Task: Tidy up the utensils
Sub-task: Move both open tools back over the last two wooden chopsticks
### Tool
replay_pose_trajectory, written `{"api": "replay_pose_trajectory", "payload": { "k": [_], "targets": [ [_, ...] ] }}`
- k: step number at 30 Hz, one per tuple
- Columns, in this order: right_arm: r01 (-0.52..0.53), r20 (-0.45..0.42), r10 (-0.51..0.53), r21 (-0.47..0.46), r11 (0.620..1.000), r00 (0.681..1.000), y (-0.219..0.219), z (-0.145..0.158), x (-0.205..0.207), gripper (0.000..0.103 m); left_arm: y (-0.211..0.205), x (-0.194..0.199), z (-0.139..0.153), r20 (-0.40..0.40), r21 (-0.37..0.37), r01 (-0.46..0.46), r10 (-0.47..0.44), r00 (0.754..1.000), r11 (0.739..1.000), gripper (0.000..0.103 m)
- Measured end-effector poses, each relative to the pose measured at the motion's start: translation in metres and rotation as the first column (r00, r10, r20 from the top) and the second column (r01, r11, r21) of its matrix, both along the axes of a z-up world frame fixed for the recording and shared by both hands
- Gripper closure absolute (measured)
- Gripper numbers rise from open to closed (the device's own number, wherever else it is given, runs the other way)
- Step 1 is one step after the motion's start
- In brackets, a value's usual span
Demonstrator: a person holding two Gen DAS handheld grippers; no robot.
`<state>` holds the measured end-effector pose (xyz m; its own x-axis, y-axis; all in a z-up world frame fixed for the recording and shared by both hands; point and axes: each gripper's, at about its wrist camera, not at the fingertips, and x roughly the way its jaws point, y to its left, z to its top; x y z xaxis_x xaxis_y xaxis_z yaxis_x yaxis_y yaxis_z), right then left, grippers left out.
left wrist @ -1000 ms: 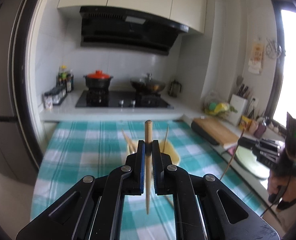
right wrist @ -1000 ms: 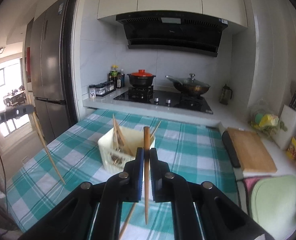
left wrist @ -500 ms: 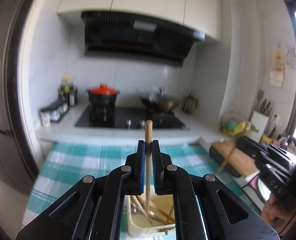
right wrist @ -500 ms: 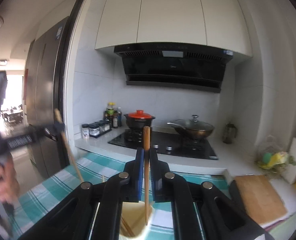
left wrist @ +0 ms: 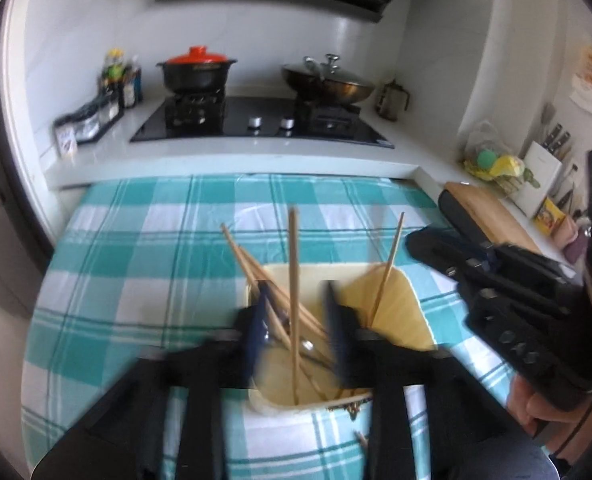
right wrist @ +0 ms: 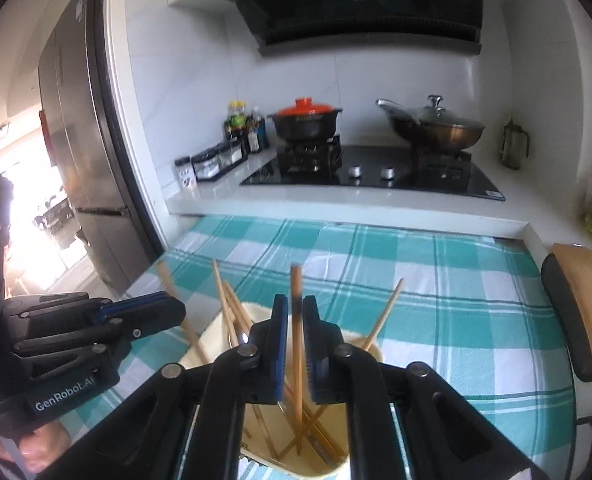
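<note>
A cream utensil holder [left wrist: 400,304] stands on the teal checked tablecloth [left wrist: 136,264] with several wooden chopsticks leaning in it. My left gripper [left wrist: 294,320] is right above it, blurred, its jaws apart; a chopstick [left wrist: 294,280] stands upright between them, its lower end inside the holder. My right gripper [right wrist: 295,344] is above the same holder [right wrist: 372,346], its jaws slightly apart around a chopstick [right wrist: 296,292] whose lower end is in the holder. Each gripper shows in the other's view, the left one [right wrist: 144,312] and the right one [left wrist: 476,264].
A hob [left wrist: 264,124] with a red-lidded pot [left wrist: 196,72] and a wok [left wrist: 328,80] is behind the table. A wooden cutting board [left wrist: 492,216] and a knife block [left wrist: 544,168] are on the right counter. A fridge [right wrist: 84,140] stands to the left.
Both grippers came down over the holder and lowered their chopsticks into it. The left jaws have opened wide and the right jaws have loosened.
</note>
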<state>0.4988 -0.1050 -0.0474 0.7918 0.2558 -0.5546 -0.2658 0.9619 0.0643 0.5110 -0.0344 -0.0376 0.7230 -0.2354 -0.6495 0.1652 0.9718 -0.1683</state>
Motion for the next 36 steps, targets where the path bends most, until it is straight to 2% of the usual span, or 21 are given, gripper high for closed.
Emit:
{"api": "replay_pose_trajectory", "payload": {
  "k": [2, 3, 4, 6, 8, 10, 14, 18, 21, 26, 31, 33, 36],
  "targets": [
    [0.009, 0.052, -0.01, 0.025, 1.0, 0.999, -0.005, 0.012, -0.019, 0.072, 0.008, -0.016, 0.006, 0.027, -0.005, -0.006, 0.006, 1.0, 1.0, 0.032],
    [0.013, 0.071, -0.015, 0.036, 0.999, 0.997, -0.006, 0.019, -0.024, 0.06, 0.011, -0.024, 0.008, 0.034, 0.002, -0.001, 0.001, 0.999, 1.0, 0.025],
    [0.018, 0.097, -0.023, 0.048, 0.999, 0.995, -0.011, 0.027, -0.035, 0.054, 0.016, -0.036, 0.009, 0.038, 0.018, 0.011, -0.012, 0.999, 1.0, 0.022],
    [0.015, 0.132, -0.021, 0.04, 0.999, 0.991, -0.019, 0.04, -0.061, 0.052, 0.023, -0.063, 0.003, 0.035, 0.057, 0.044, -0.046, 0.998, 0.997, 0.007],
    [0.015, 0.139, -0.012, -0.019, 1.0, 0.99, -0.025, 0.039, -0.085, 0.045, 0.026, -0.088, -0.012, 0.012, 0.09, 0.073, -0.074, 0.997, 0.993, 0.003],
    [0.02, 0.125, -0.009, -0.083, 0.996, 0.992, -0.032, 0.029, -0.104, 0.038, 0.025, -0.116, -0.041, -0.046, 0.126, 0.11, -0.105, 0.993, 0.986, 0.003],
    [0.021, 0.001, -0.021, -0.179, 0.984, 1.0, -0.052, -0.038, -0.157, 0.037, 0.015, -0.167, -0.103, -0.131, 0.142, 0.088, -0.07, 0.989, 0.986, 0.003],
    [0.084, -0.146, -0.106, -0.147, 0.986, 0.984, -0.08, -0.11, -0.199, 0.037, 0.003, -0.189, -0.143, -0.154, 0.104, 0.003, 0.014, 0.988, 0.995, 0.004],
    [0.166, -0.203, -0.194, -0.148, 0.975, 0.96, -0.099, -0.146, -0.222, 0.038, -0.013, -0.193, -0.161, -0.127, 0.141, -0.024, 0.042, 0.991, 0.99, 0.004],
    [0.231, -0.219, -0.264, -0.164, 0.959, 0.939, -0.116, -0.169, -0.236, 0.038, -0.028, -0.179, -0.178, -0.127, 0.237, -0.025, 0.057, 0.99, 0.971, 0.003],
    [0.256, -0.238, -0.293, -0.177, 0.95, 0.926, -0.117, -0.18, -0.231, 0.037, -0.024, -0.172, -0.186, -0.169, 0.215, -0.041, 0.079, 0.982, 0.976, 0.0],
    [0.257, -0.25, -0.296, -0.179, 0.95, 0.922, -0.117, -0.183, -0.227, 0.037, -0.019, -0.17, -0.19, -0.192, 0.181, -0.043, 0.078, 0.978, 0.983, 0.0],
    [0.258, -0.258, -0.296, -0.171, 0.951, 0.92, -0.118, -0.183, -0.227, 0.037, -0.02, -0.17, -0.19, -0.19, 0.187, -0.042, 0.079, 0.979, 0.981, 0.0]
  ]
}}
